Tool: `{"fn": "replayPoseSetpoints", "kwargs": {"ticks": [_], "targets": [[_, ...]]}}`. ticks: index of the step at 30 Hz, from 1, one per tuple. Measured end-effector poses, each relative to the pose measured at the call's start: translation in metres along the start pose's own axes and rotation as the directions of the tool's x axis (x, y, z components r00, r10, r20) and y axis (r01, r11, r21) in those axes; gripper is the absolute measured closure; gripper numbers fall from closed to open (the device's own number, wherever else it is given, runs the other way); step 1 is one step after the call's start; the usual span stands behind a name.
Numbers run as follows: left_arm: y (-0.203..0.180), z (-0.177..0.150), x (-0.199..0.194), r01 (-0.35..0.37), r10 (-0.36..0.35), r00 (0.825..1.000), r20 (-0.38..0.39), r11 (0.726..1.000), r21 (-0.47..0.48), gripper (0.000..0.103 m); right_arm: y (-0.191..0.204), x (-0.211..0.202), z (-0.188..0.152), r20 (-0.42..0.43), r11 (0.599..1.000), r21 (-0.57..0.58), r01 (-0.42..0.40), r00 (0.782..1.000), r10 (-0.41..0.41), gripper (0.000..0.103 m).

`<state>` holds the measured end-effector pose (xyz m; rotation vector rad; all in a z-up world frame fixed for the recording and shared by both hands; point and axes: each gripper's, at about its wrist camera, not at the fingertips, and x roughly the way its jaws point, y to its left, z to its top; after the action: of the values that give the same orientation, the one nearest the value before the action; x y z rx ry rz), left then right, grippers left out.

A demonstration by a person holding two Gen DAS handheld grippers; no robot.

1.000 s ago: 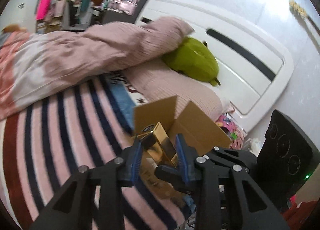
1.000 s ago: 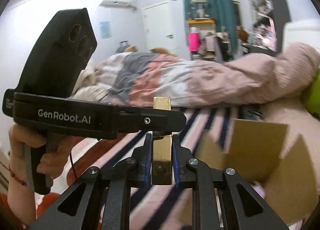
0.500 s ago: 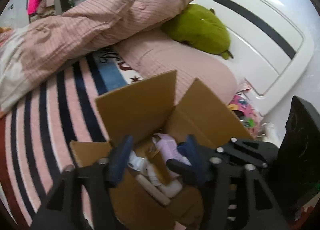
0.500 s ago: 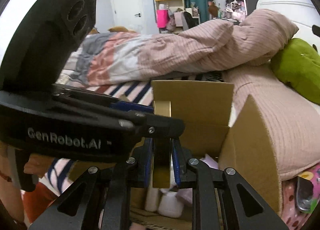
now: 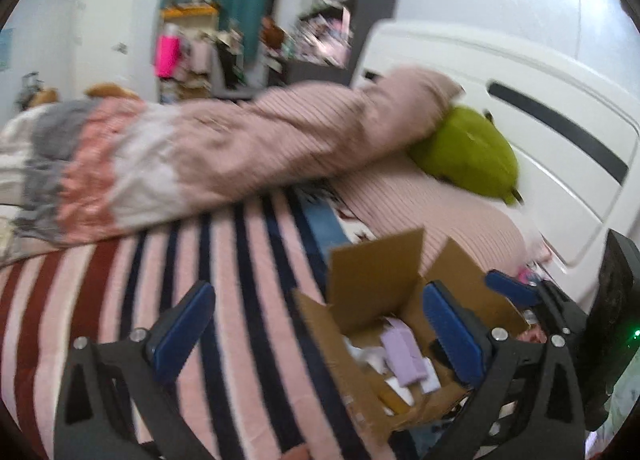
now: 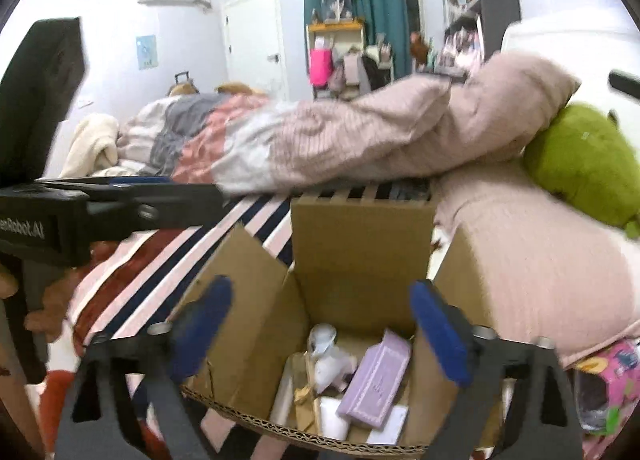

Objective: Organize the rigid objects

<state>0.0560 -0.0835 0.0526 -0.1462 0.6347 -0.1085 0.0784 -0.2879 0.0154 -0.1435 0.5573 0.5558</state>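
Opening wide, nothing between pads: left tool (image 5: pixel 316 334), right tool (image 6: pixel 320 334). Risk: snagging upright cardboard box (image 6: pixel 362 256) flaps, tipping contents onto bed.

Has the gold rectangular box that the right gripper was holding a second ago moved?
Yes. It has left the opening right gripper, whose jaws are now empty, and a gold box lies down inside the brown cardboard box.

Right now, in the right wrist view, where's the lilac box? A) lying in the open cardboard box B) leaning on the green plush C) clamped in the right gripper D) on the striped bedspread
A: the lilac box lies tilted among other items inside the open cardboard box, below the right gripper, whose jaws are opening with nothing between them.
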Motion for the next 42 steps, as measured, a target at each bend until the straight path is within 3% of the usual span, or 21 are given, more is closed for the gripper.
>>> {"fn": "replayPoseSetpoints", "kwargs": {"ticks": [5,10,22,42], "targets": [[0.025,-0.009,-0.034,-0.102,0.103,0.994,0.024,0.994,-0.024,0.001,0.025,-0.019,0.006,0.073,0.995,-0.095,-0.033,0.996,0.04,0.0],[0.046,-0.026,-0.054,-0.208,0.209,0.978,0.025,0.978,-0.033,0.0,0.046,-0.023,0.009,0.071,0.99,-0.104,-0.1,0.992,0.108,0.0],[0.06,-0.04,-0.068,-0.259,0.26,0.965,0.022,0.964,-0.054,0.0,0.05,-0.023,0.007,0.028,0.994,-0.055,-0.09,0.995,0.092,0.0],[0.063,-0.041,-0.068,-0.27,0.271,0.962,0.018,0.961,-0.055,0.0,0.042,-0.02,0.003,0.012,0.996,-0.043,-0.083,0.996,0.083,0.0]]}}
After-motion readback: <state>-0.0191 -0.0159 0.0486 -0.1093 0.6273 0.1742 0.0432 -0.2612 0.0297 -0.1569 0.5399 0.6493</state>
